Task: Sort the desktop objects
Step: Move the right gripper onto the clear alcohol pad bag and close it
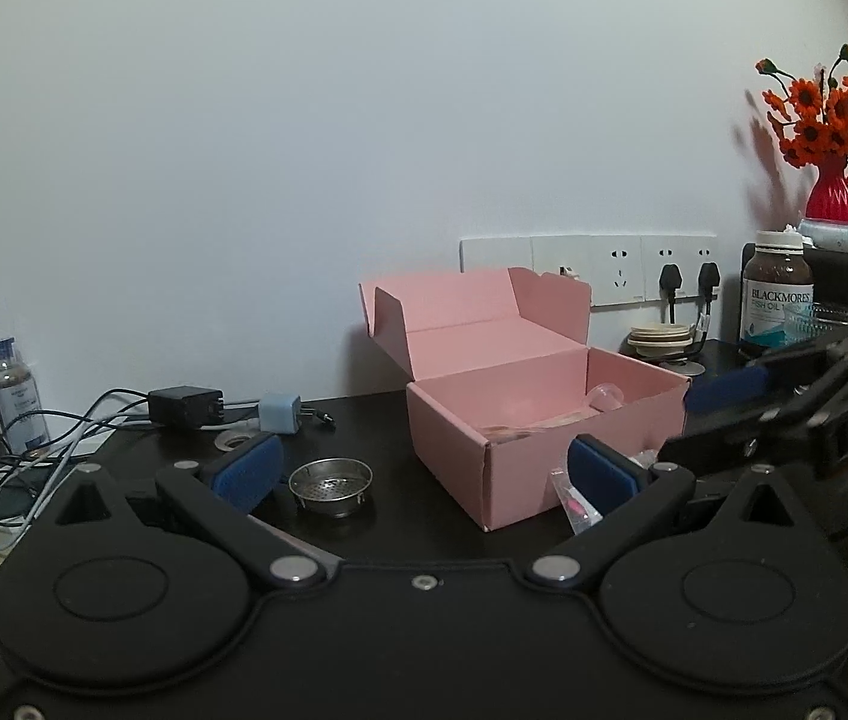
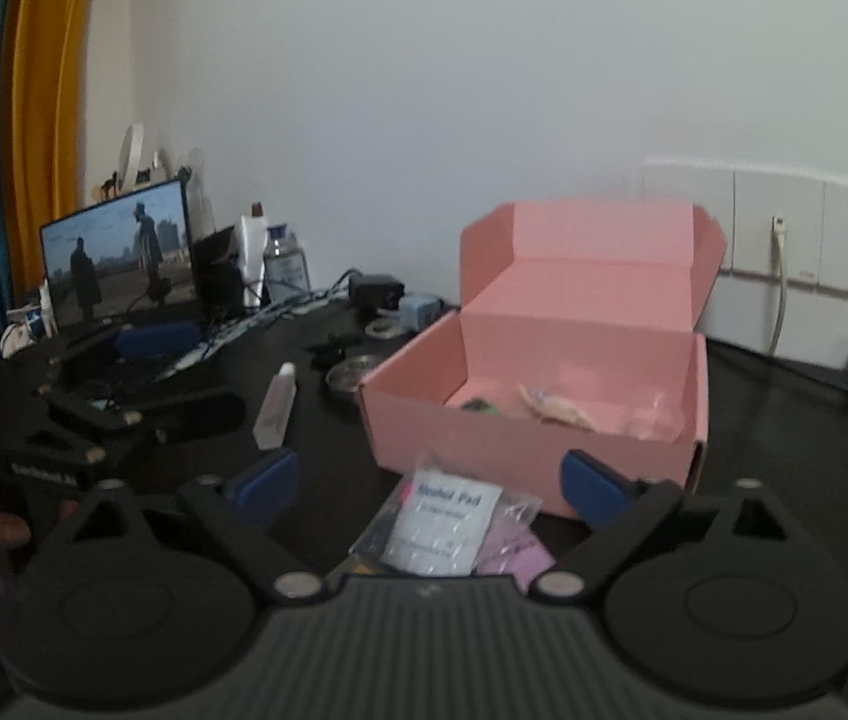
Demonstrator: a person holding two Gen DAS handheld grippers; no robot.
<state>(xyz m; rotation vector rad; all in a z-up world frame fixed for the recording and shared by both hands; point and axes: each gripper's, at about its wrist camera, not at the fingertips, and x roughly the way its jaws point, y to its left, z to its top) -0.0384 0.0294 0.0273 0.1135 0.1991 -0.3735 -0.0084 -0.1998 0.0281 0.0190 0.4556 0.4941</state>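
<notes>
An open pink cardboard box (image 1: 520, 420) (image 2: 544, 420) stands on the dark desk with a few small items inside. My left gripper (image 1: 424, 468) is open just in front of the box's left corner, with a small metal strainer (image 1: 332, 483) between its fingers' line. My right gripper (image 2: 430, 486) is open over a clear bag holding an alcohol pad packet (image 2: 445, 519) and pink sachets, right before the box's front wall. In the left wrist view the right gripper (image 1: 706, 420) reaches in from the right. A white tube (image 2: 275, 405) lies left of the box.
Chargers and tangled cables (image 1: 184, 408) lie at the back left. A monitor (image 2: 118, 258), bottles (image 2: 286, 264), a supplement jar (image 1: 776, 288), a red vase of orange flowers (image 1: 830, 192) and stacked coasters (image 1: 661, 339) line the wall with sockets (image 1: 622, 270).
</notes>
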